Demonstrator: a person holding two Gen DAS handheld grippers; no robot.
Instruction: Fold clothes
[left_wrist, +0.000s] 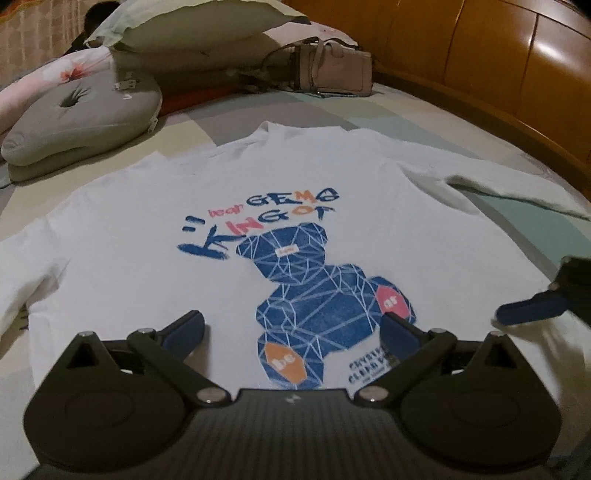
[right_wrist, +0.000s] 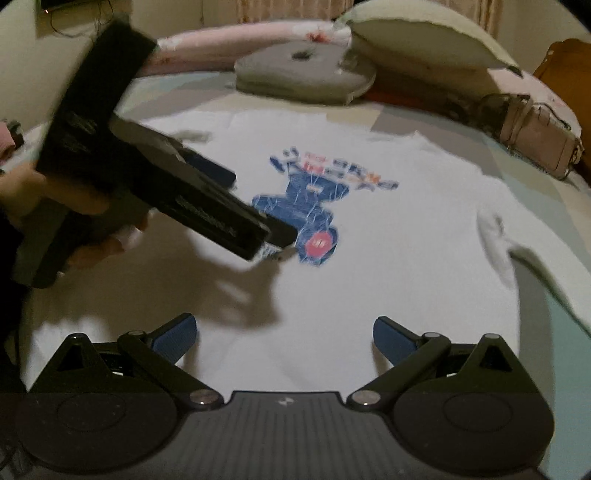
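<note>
Lying flat mid-bed, the white shirt (left_wrist: 147, 229) is looking light and limp — best pinched at hem or sleeve; left claw (left_wrist: 293, 328) and right claw (right_wrist: 284, 334) are gaping wide, empty.

Shirt (left_wrist: 147, 229) flat on the bed (left_wrist: 424, 110), landmark for all else.

Behind its collar lie a cushion (left_wrist: 81, 110), a pillow (left_wrist: 192, 26) and a handbag (left_wrist: 332, 70), the cushion to the left, the handbag to the right, the pillow between them and farther back. Left gripper (left_wrist: 291, 328) and right gripper (right_wrist: 284, 334) both hang over its hem end, left gripper nearer the print (left_wrist: 314, 288). A headboard (left_wrist: 498, 55) curves beyond its right sleeve (left_wrist: 498, 192).
</note>
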